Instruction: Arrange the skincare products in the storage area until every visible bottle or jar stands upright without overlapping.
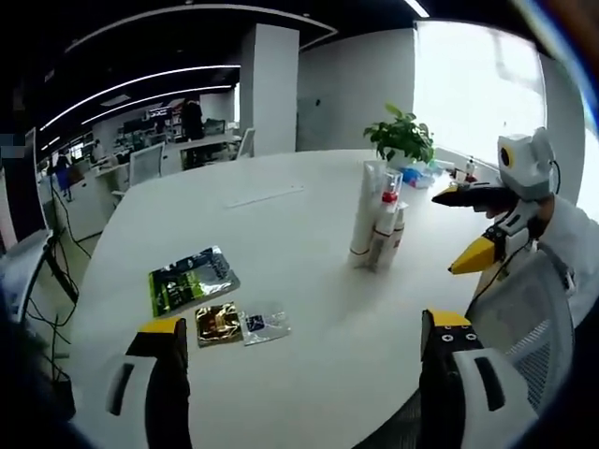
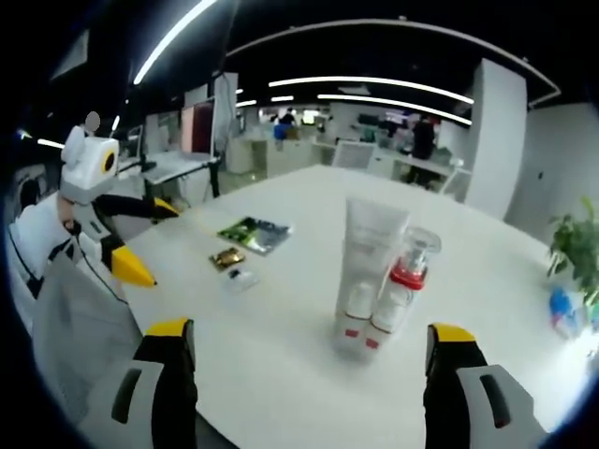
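both grippers, left gripper and right gripper, are held spread and empty; light, tippable upright bottles are best pinched mid-body.

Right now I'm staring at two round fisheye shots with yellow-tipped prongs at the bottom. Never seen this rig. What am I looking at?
No robot arm here: a person holds a two-jaw gripper in each hand, and a fisheye camera rides on each, looking along its jaws. The yellow-tipped prongs are those jaws.

In the left gripper view, the left gripper is open and empty; the right gripper enters from the right, also open. The right gripper view looks back across the same white table.

On the table stands a cluster of skincare products: a tall white tube, a clear pump bottle with a red collar and small white bottles, all upright and close together. Nearby lie a green packet, a gold sachet and a clear sachet. A potted plant sits beyond.

Nothing is held.
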The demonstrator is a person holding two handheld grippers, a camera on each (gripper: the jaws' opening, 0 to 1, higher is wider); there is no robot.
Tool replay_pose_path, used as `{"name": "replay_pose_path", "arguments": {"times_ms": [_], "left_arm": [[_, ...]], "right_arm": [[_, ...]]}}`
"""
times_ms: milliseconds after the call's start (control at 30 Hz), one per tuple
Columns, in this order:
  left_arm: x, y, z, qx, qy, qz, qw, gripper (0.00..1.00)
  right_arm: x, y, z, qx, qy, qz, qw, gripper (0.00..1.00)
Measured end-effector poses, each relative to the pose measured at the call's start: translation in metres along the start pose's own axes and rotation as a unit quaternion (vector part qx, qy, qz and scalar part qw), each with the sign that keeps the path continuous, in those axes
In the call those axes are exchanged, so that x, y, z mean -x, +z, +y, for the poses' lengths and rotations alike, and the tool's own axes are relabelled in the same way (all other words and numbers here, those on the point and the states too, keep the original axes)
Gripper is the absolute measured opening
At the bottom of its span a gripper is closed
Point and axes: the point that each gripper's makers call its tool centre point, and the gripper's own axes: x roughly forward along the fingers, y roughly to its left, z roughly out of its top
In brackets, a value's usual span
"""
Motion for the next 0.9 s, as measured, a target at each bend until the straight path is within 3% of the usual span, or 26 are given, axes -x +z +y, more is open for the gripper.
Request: {"name": "replay_pose_path", "arguments": {"times_ms": [267, 600, 767, 900], "left_arm": [[0.003, -0.001, 0.002, -0.004, -0.001, 0.004, 1.0000, 0.99], [0.007, -0.005, 0.017, -0.005, 0.004, 0.009, 0.9999, 0.99], [0.007, -0.010, 0.023, 0.005, -0.001, 0.012, 0.9999, 0.99], [0.008, -0.011, 0.023, -0.001, -0.007, 0.007, 1.0000, 0.99]], "right_arm": [[-0.002, 0.017, 0.013, 0.011, 0.016, -0.019, 0.9996, 1.00], [-0.025, 0.025, 0.048, 0.050, 0.069, -0.007, 0.9963, 0.99], [-0.040, 0.026, 0.068, 0.078, 0.108, 0.006, 0.9911, 0.99], [-0.052, 0.023, 0.074, 0.093, 0.117, 0.016, 0.9887, 0.99]]}}
